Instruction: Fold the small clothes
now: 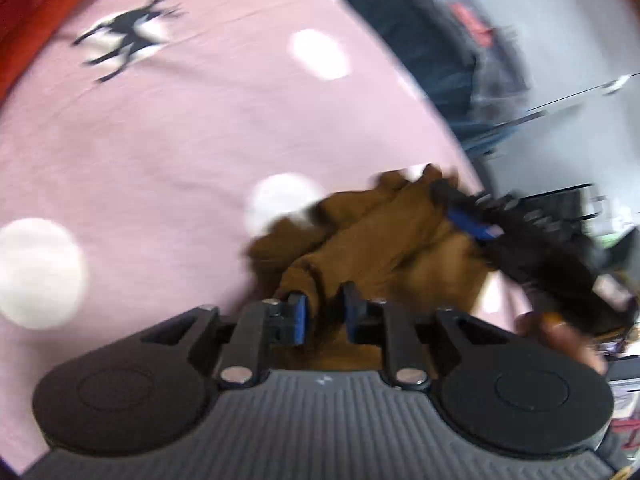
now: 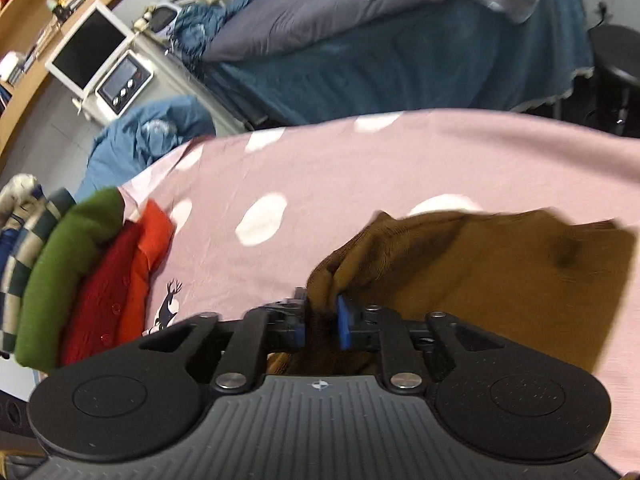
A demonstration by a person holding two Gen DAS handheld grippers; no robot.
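- Left tongs (image 1: 323,314): nearly closed, pinching brown garment (image 1: 372,240).
- Right tongs (image 2: 322,322): likewise clamped on it above pink bedsheet (image 2: 360,168).
- Step: probably mid-fold; next, lay flat.

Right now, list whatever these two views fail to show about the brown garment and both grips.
- Left wrist view: motion blur smears the brown garment and the right gripper; its hold is unreadable there.
- Left wrist view: bunched cloth covers the left gripper pads' contact.
- Right wrist view: what kind of garment it is stays unclear; the near part hides behind the gripper body.
- Right wrist view: the folded stack is cut off at the left edge.
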